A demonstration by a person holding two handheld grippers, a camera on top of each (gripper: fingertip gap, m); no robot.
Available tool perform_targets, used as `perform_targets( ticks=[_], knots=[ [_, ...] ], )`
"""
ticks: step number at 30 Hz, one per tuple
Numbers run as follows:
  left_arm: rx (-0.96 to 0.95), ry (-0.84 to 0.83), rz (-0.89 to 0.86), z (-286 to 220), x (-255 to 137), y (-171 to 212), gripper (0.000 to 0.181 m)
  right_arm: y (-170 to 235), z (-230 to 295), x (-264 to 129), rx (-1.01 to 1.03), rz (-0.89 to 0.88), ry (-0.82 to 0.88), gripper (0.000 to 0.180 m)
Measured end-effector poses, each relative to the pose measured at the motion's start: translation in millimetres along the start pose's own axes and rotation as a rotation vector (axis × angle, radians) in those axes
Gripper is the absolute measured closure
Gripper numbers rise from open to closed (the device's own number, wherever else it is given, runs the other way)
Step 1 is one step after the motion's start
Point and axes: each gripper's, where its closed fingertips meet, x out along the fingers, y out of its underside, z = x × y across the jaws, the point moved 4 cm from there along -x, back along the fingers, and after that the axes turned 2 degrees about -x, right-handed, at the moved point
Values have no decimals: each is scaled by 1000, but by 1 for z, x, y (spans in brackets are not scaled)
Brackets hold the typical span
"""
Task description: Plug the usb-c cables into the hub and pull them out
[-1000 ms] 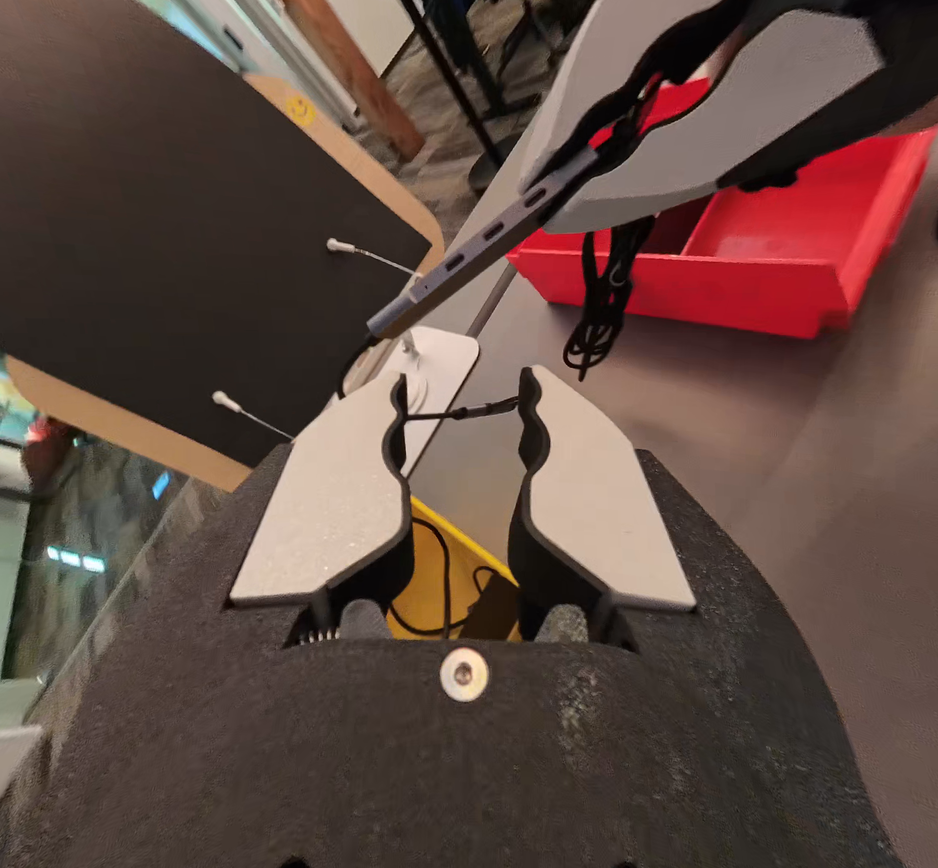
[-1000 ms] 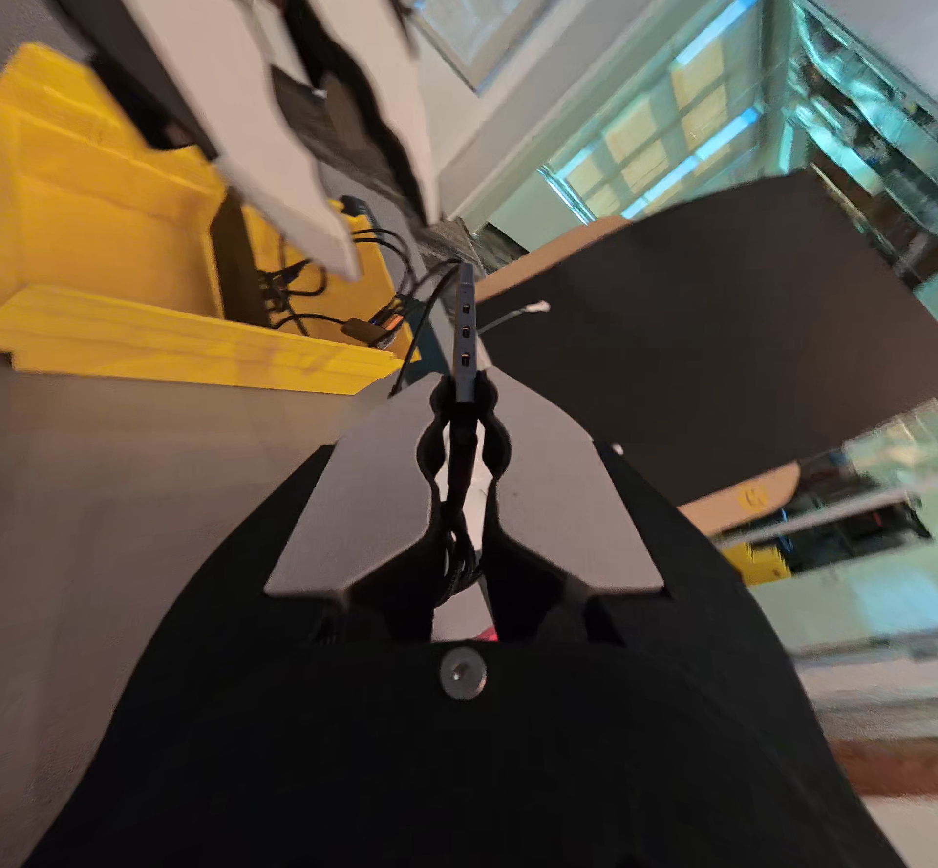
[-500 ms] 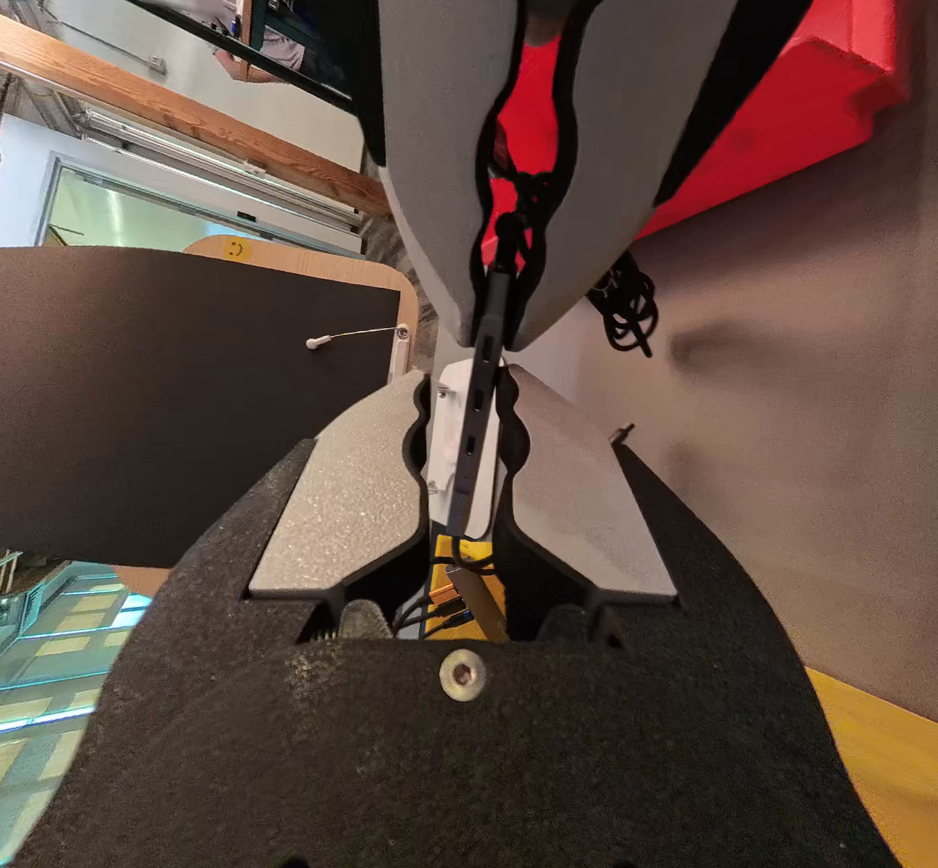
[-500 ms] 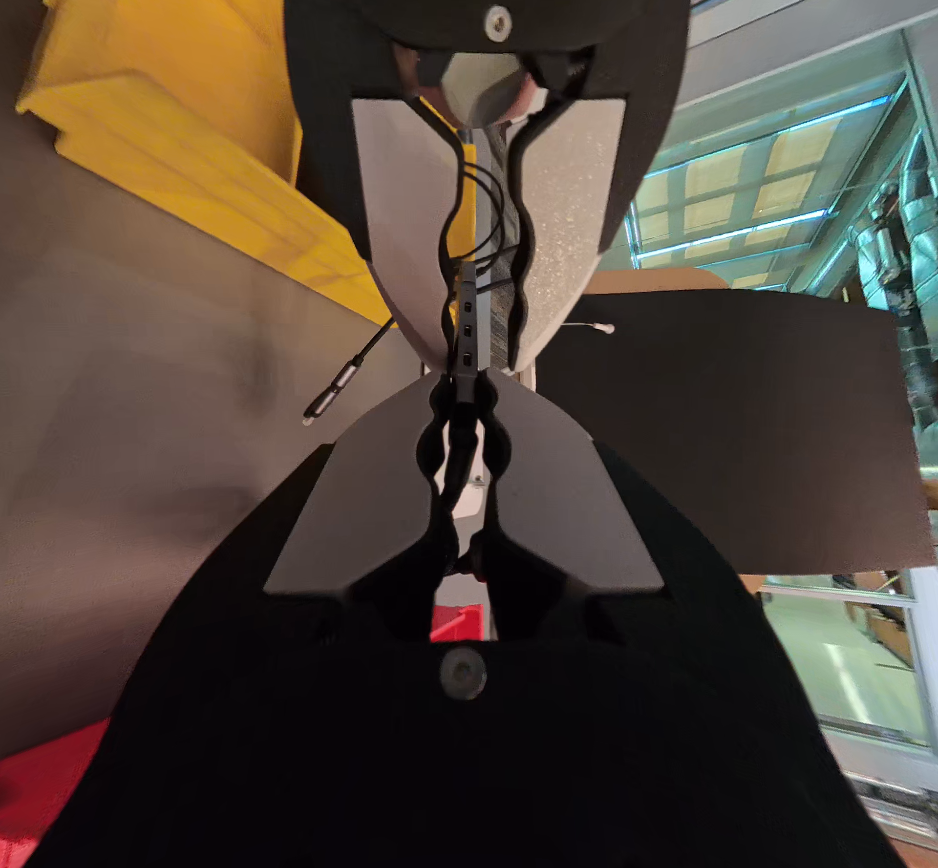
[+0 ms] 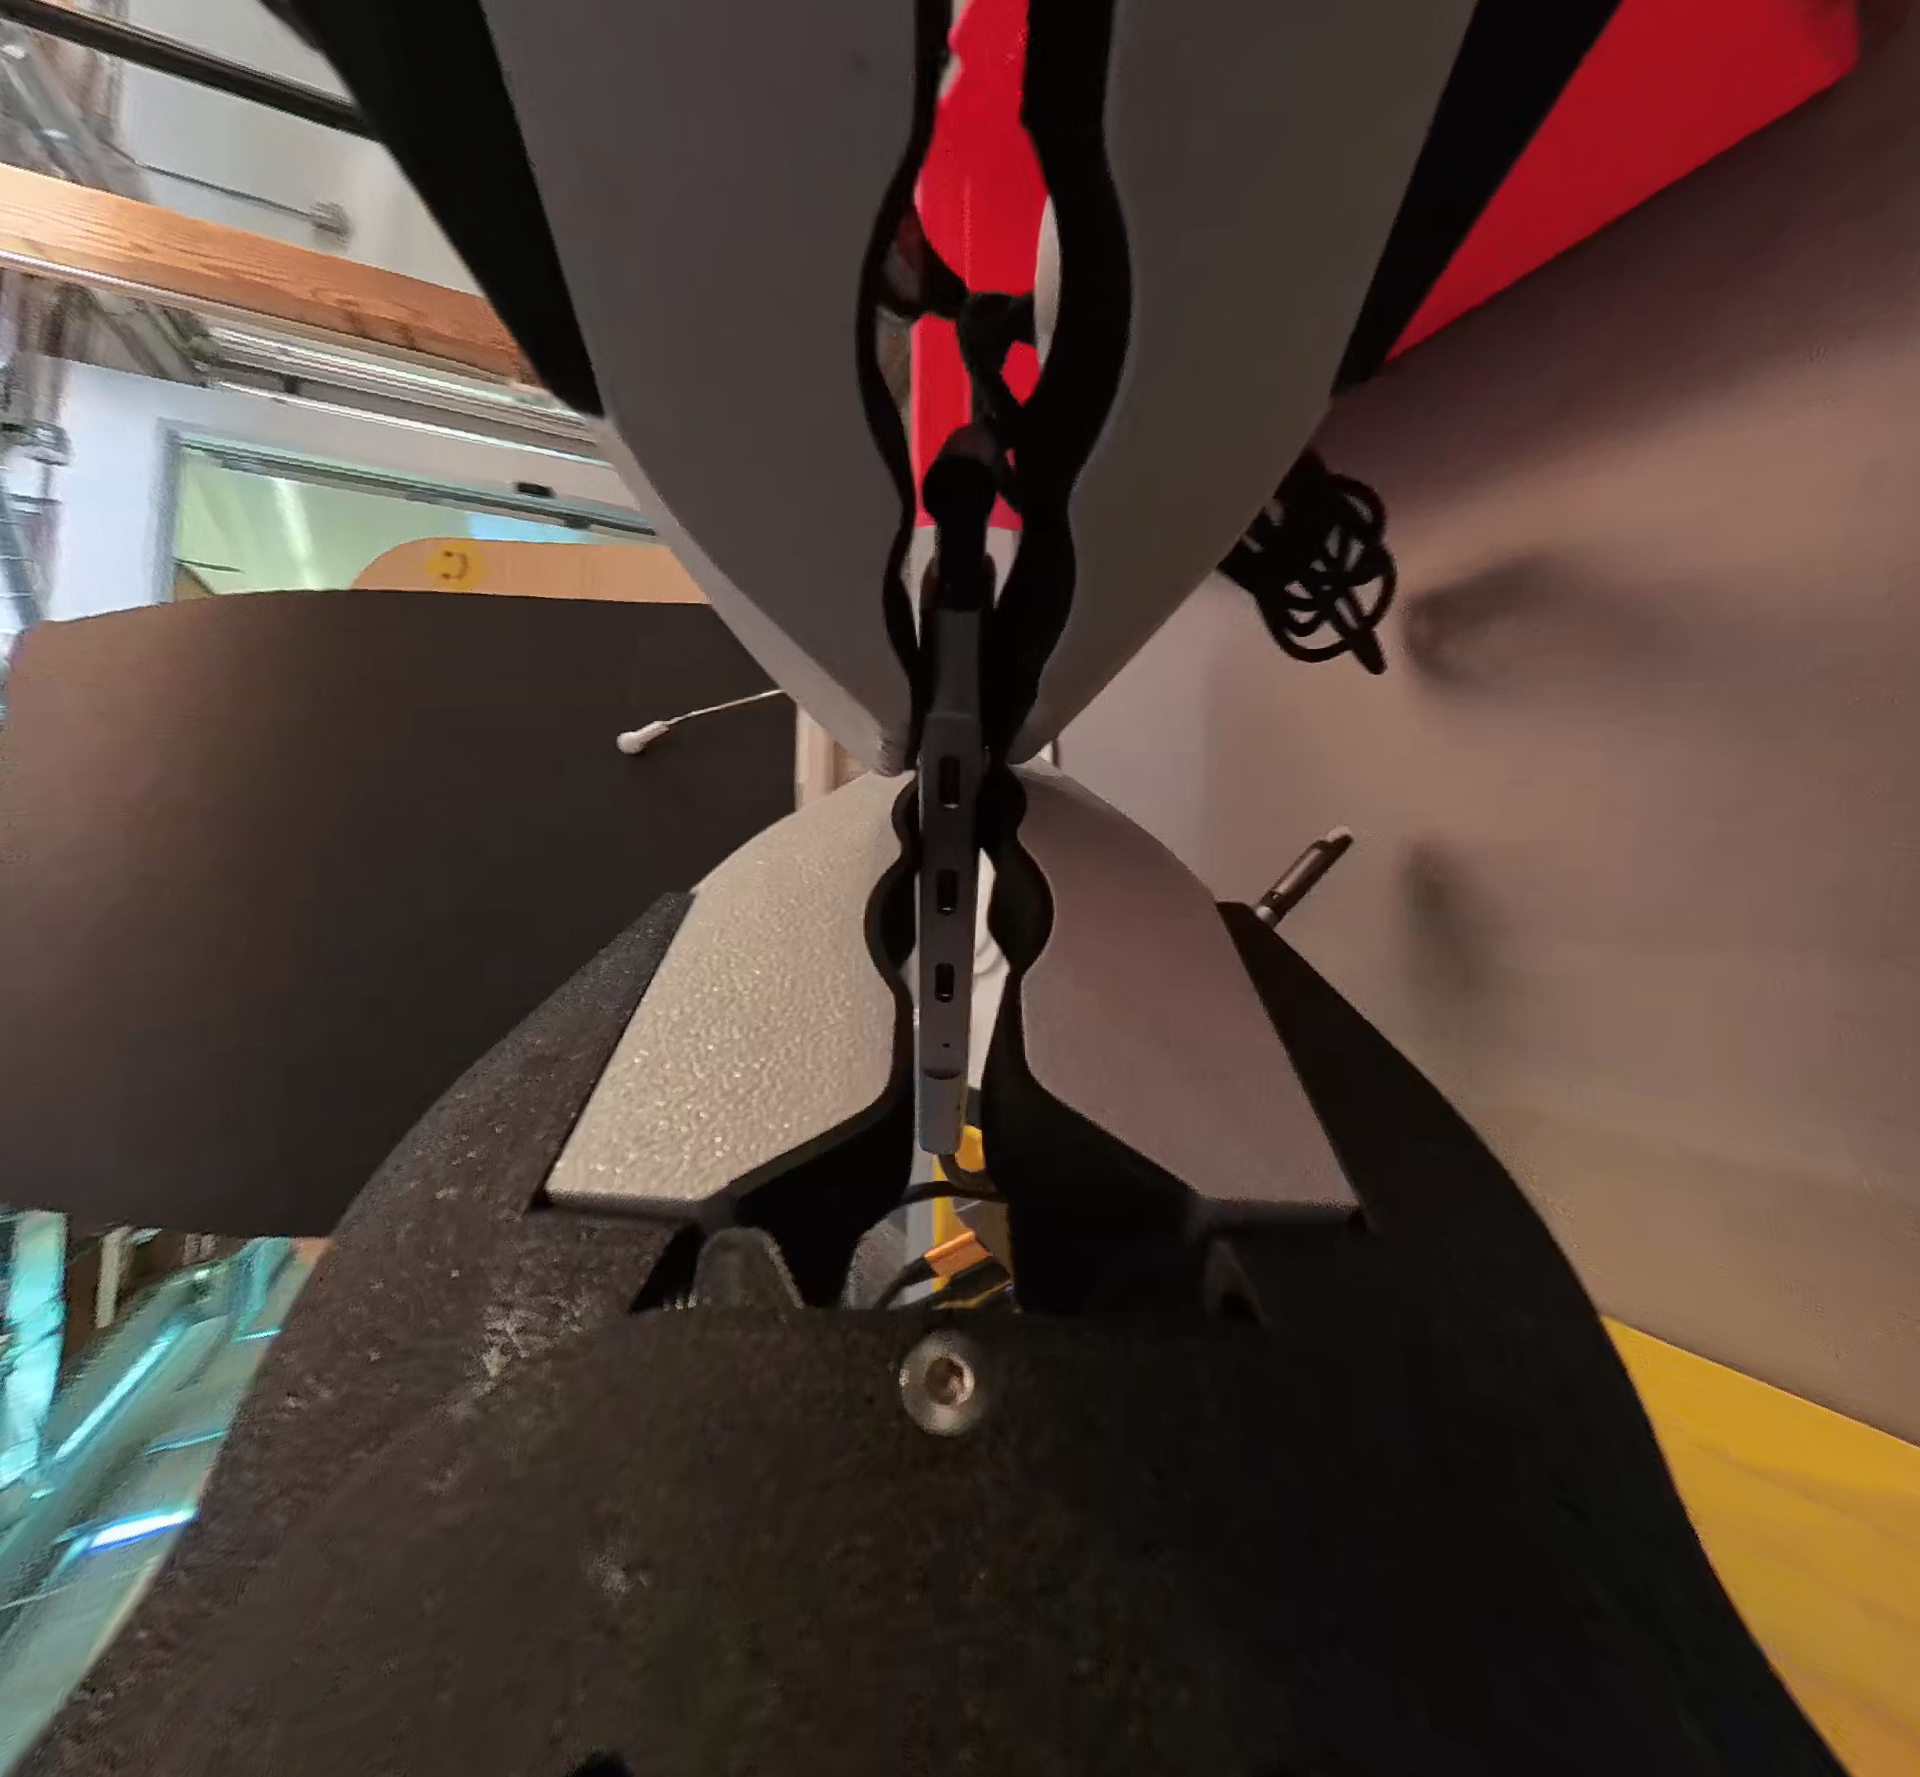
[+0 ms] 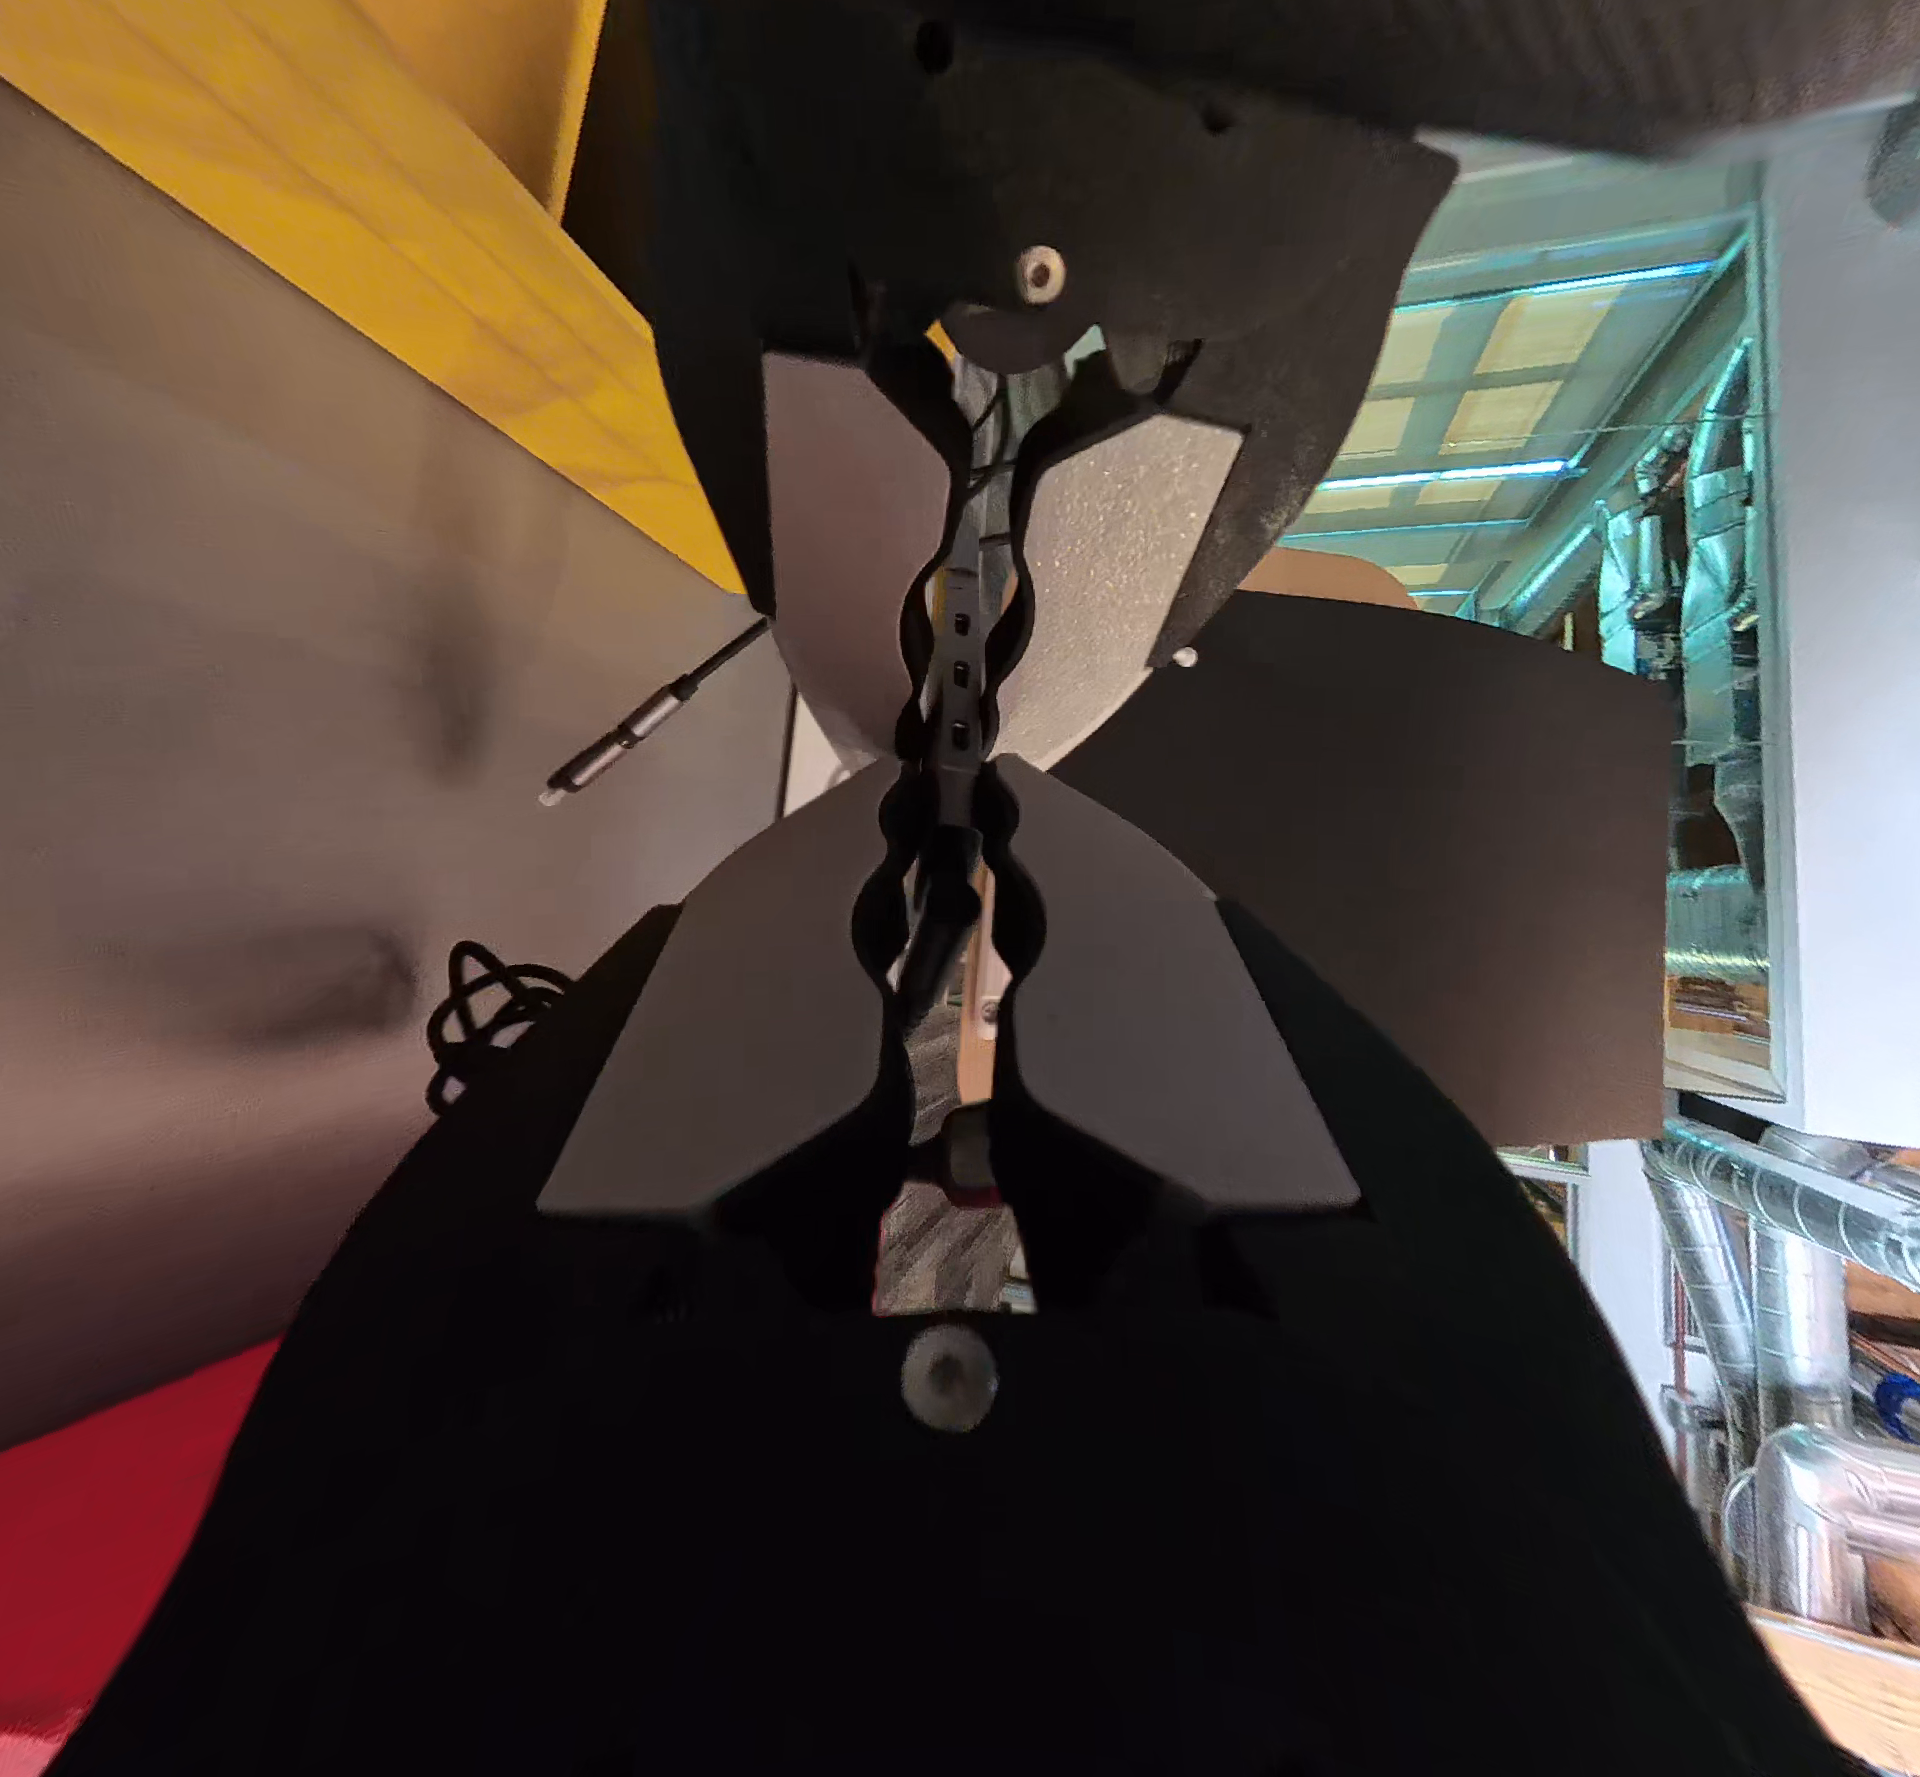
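- Hub sits in mid-air between our two grippers, a slim grey bar turned edge-on so its row of small ports faces the left wrist camera.
- We have the left gripper nearly closed, its fingers pinching the hub's flanks along most of its length. That leaves the port edge bare, which is what a plug needs.
- We have the right gripper closed as well, clamped on the hub's other end, where the hub's own black lead leaves it and runs back between the fingers.
- The two sets of fingertips meet almost nose to nose, so we judge this to be a hand-over: the left is taking the body so that the right can let go and fetch a cable.
- A loose usb-c cable with a metal plug lies on the grey table, near the yellow bin. No cable is in any of the three ports we can see.
- A black coiled bundle hangs beside the right gripper, in front of the red bin.
- We reckon the plugging has not yet begun. The thin hub could twist in a pinch this narrow, so the hold should be firm before the right lets go.
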Motion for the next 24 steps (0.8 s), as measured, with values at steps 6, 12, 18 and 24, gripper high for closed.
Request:
perform_targets(
  ticks=[6, 12, 18, 24],
  knots=[
    [-17, -47, -5, 10, -6, 2, 172, 7, -13, -7, 40, -28, 74, 155],
    [-8, -57, 1, 10, -9, 1, 173, 3, -7, -7, 0, -12, 40, 168],
    [-28, -82, -61, 12, -10, -2, 171, -3, -8, -13, -67, 26, 55, 168],
    [15, -105, -42, 12, -9, -1, 170, -6, -8, -13, -69, 62, 53, 168]
  ],
)
